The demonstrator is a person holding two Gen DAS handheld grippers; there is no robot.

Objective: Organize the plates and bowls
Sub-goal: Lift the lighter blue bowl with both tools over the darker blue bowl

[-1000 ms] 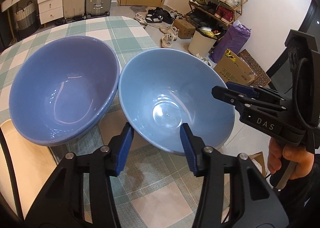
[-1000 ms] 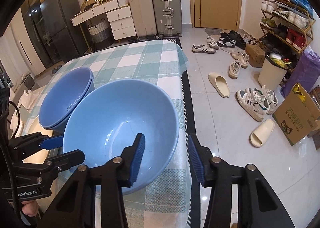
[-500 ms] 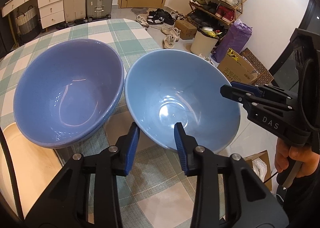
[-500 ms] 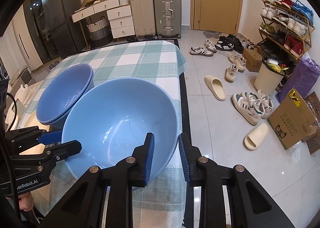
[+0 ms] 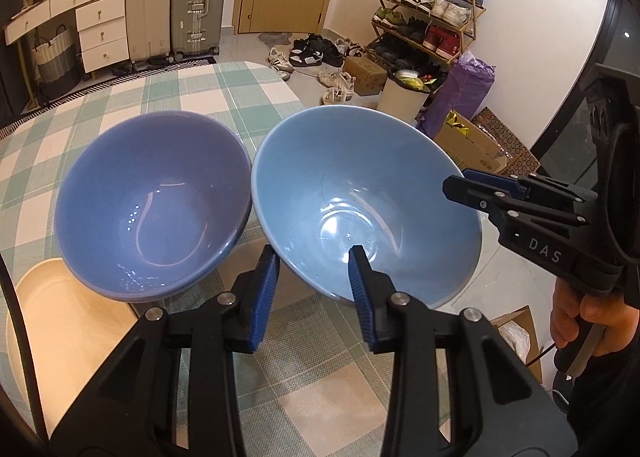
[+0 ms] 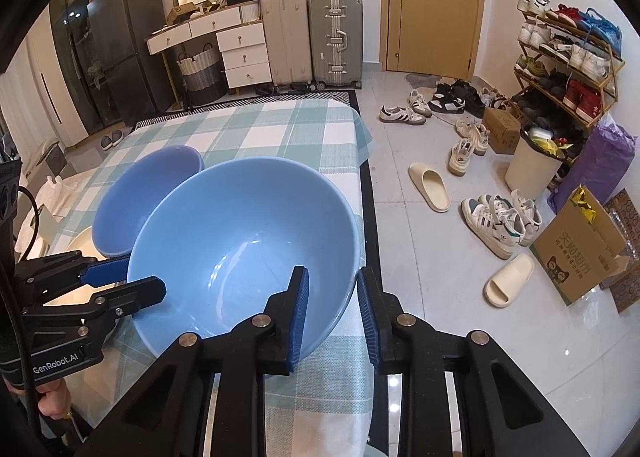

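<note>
A light blue bowl sits tilted at the right edge of the checked table; it also shows in the right wrist view. Left of it stand darker blue bowls, nested, seen too in the right wrist view. My left gripper straddles the light bowl's near rim, one finger inside, one outside, jaws partly closed with a gap. My right gripper straddles the bowl's opposite rim the same way, and shows in the left wrist view.
A cream plate lies on the table near the nested bowls. The table edge drops to a tiled floor with shoes, slippers, a bin and a cardboard box. Suitcases and drawers stand at the back.
Both grippers narrowed their jaws around the light blue bowl's rim, then held about that width. The bowl appears lifted and tilted slightly compared with a second ago.
</note>
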